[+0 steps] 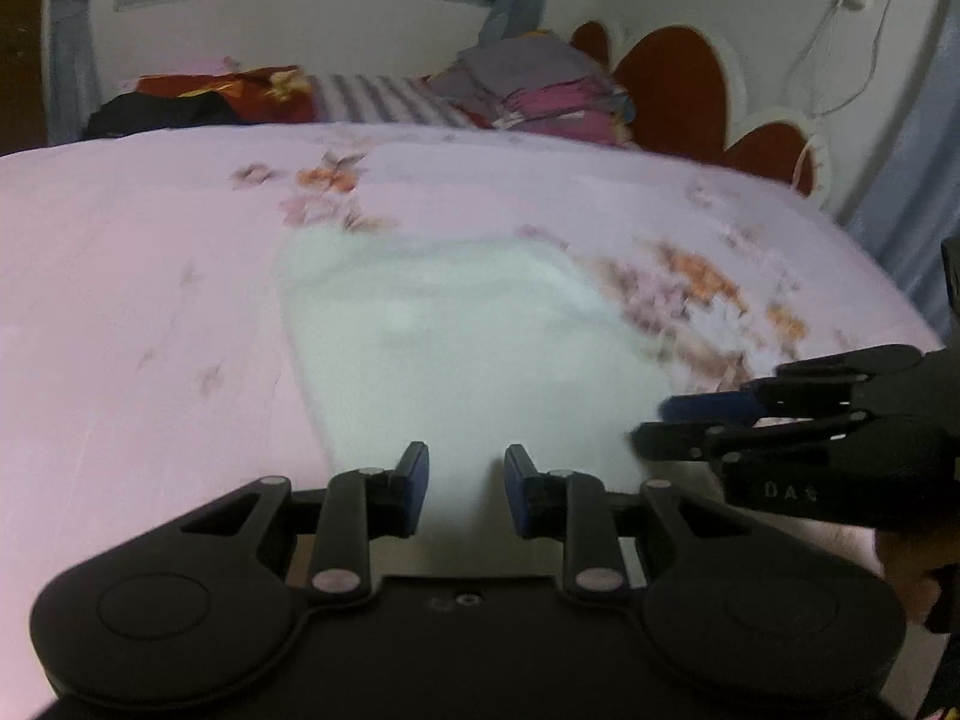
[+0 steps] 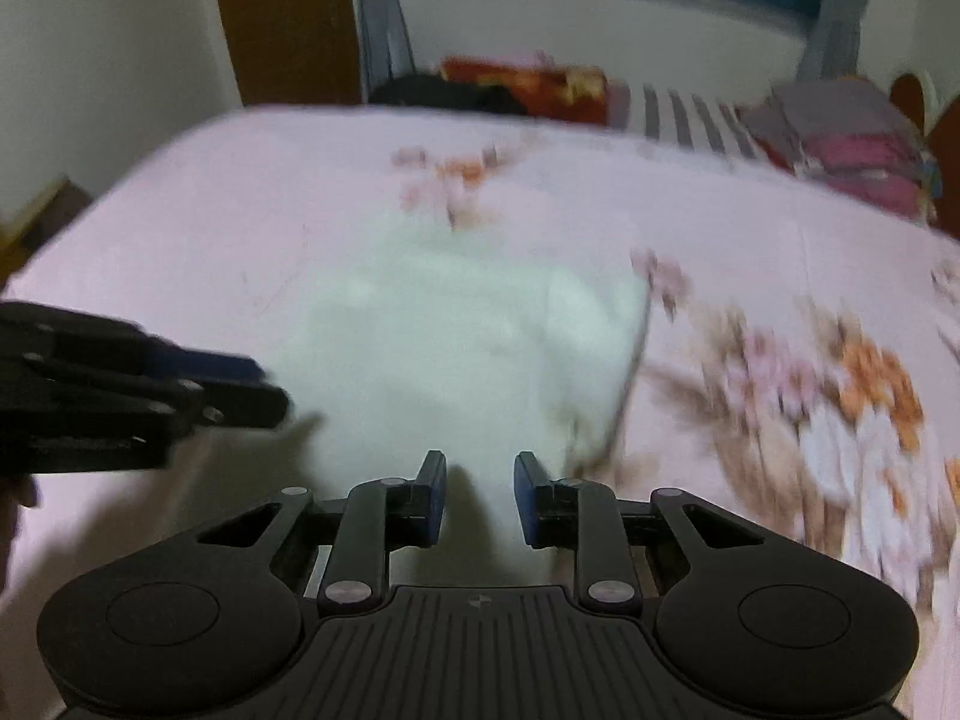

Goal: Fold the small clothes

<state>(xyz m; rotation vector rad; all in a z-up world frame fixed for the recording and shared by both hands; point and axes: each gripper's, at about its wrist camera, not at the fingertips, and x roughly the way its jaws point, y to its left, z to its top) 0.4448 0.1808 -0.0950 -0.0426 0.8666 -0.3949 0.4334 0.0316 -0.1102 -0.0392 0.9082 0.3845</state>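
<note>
I see the white garment point(image 1: 456, 336) on the pink floral bedspread point(image 1: 150, 300), stretching away ahead of both tools. My left gripper point(image 1: 467, 480) and right gripper point(image 2: 480, 489) each pinch its near edge, side by side, neither nearer.

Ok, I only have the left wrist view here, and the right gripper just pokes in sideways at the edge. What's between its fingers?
Observer: In the right wrist view the white garment fills the gap between the fingers of the right gripper. I cannot tell whether the pads pinch it.
Reviewer: And how does the left gripper look from that side?
Observer: The left gripper comes in sideways from the left of that view, with its tips at the garment's near left edge.
</note>
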